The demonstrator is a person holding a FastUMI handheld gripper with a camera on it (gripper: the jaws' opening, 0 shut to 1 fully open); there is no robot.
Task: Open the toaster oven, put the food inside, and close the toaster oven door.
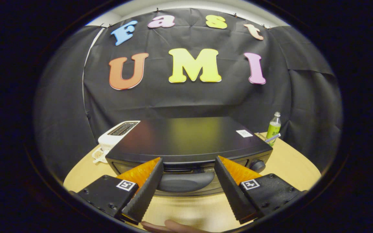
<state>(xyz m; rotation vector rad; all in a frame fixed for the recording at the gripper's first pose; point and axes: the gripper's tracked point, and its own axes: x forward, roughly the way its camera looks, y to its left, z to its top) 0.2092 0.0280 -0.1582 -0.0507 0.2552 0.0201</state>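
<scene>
The gripper (188, 161) is seen low in the frame with its two fingers (146, 191) spread wide apart, nothing being pinched between them; the fingertips are held just in front of the upper front edge of the toaster oven (189, 139). The toaster oven, a dark box with a flat glossy top, is placed at the centre of the frame on a light wooden table (290, 165); its door is shut, and the broad dark door handle (186, 182) is seen between the two fingers, slightly below their tips. A round knob (257, 166) is set at the right end of the oven's front, just beyond the right finger; a small white sticker (244, 133) is stuck near the right rear corner of the oven's top.

To the left of the oven, at mid-left of the frame, a white pop-up toaster (117, 134) is stood close beside it; something small and pale (98, 154) is laid on the table just in front of that toaster, too small to be identified. At the right of the frame, behind the oven's right corner, a green bottle (274, 127) with a pale cap is stood upright at the table's far edge. A fingertip of a person (173, 226) is glimpsed at the bottom centre of the frame, below the fingers.
</scene>
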